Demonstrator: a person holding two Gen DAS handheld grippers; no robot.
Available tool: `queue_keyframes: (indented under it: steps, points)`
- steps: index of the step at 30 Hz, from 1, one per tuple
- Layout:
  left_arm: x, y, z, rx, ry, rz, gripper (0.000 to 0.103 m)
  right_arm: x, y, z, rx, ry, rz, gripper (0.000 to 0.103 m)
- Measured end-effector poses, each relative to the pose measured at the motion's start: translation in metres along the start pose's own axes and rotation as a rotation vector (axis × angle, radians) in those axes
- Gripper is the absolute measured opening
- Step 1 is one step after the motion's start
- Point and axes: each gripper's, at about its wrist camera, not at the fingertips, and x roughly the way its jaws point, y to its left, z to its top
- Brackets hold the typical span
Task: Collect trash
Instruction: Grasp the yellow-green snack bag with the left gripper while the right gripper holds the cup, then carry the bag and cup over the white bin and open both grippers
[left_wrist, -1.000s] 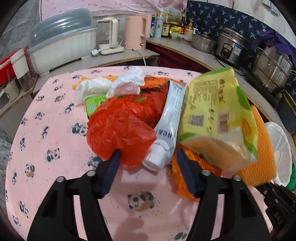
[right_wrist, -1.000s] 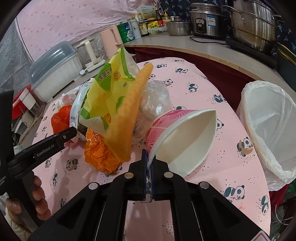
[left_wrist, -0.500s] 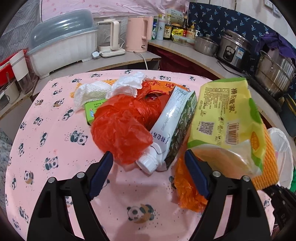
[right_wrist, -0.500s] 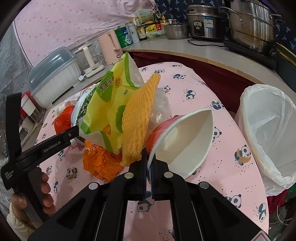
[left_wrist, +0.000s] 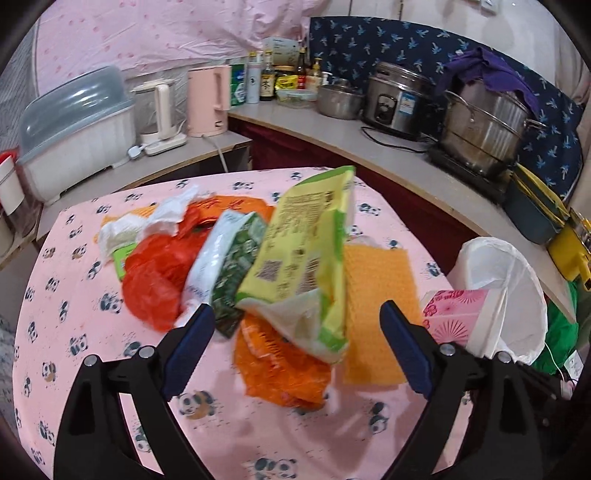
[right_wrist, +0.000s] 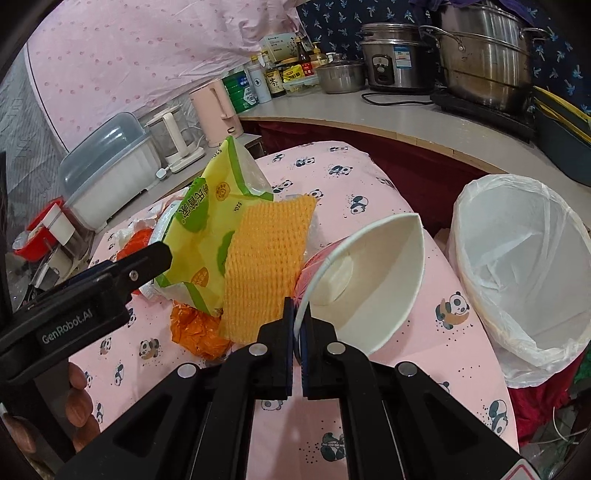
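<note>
Beside table (right_wrist: 388, 387), "GenRobot.AI" left gripper (right_wrist: 66, 332).

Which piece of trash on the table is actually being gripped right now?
The paper cup: the right hand-held gripper pinches its rim; the other trash lies loose.

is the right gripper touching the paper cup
Touching. The right wrist view shows the right gripper shut on the paper cup, its rim pinched between the pads.

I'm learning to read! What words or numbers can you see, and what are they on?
"GenRobot.AI": side of the left gripper.
"520": top of the yellow-green snack bag, whose large characters I can't read reliably.
Bottles, rice cooker sticker, bag back print: too small or blurred.
</note>
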Motion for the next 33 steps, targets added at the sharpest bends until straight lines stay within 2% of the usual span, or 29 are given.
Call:
queue_keyframes:
  steps: [4, 8, 10, 13, 16, 18, 23, 29, 33]
  points:
    - [0.021, -0.015, 0.004, 0.03, 0.024, 0.017, 0.084, -0.004, -0.01, -0.002, 0.016, 0.0, -0.011, 0.003]
    - [0.04, -0.019, 0.005, 0.026, 0.062, 0.037, 0.054, -0.008, -0.018, -0.004, 0.028, -0.003, -0.016, 0.003]
    - [0.042, -0.018, 0.005, 0.029, 0.064, 0.049, 0.043, -0.011, -0.02, -0.004, 0.032, -0.005, -0.014, 0.003]
    - [0.037, -0.017, 0.008, 0.035, 0.063, 0.056, 0.018, -0.016, -0.022, -0.003, 0.033, -0.015, -0.013, 0.003]
    - [0.028, -0.017, 0.012, 0.026, 0.044, 0.067, 0.012, -0.023, -0.024, 0.001, 0.036, -0.029, -0.008, 0.003]
    - [0.018, -0.02, 0.015, 0.026, 0.024, 0.072, 0.011, -0.03, -0.026, 0.004, 0.033, -0.045, -0.002, 0.003]
    - [-0.013, -0.042, 0.026, 0.047, -0.026, 0.027, 0.011, -0.054, -0.035, 0.013, 0.031, -0.093, 0.002, 0.003]
    - [-0.036, -0.101, 0.038, 0.115, -0.066, -0.083, 0.011, -0.085, -0.077, 0.025, 0.077, -0.15, -0.049, 0.003]
    - [-0.034, -0.148, 0.04, 0.163, -0.052, -0.185, 0.011, -0.098, -0.114, 0.026, 0.116, -0.165, -0.112, 0.003]
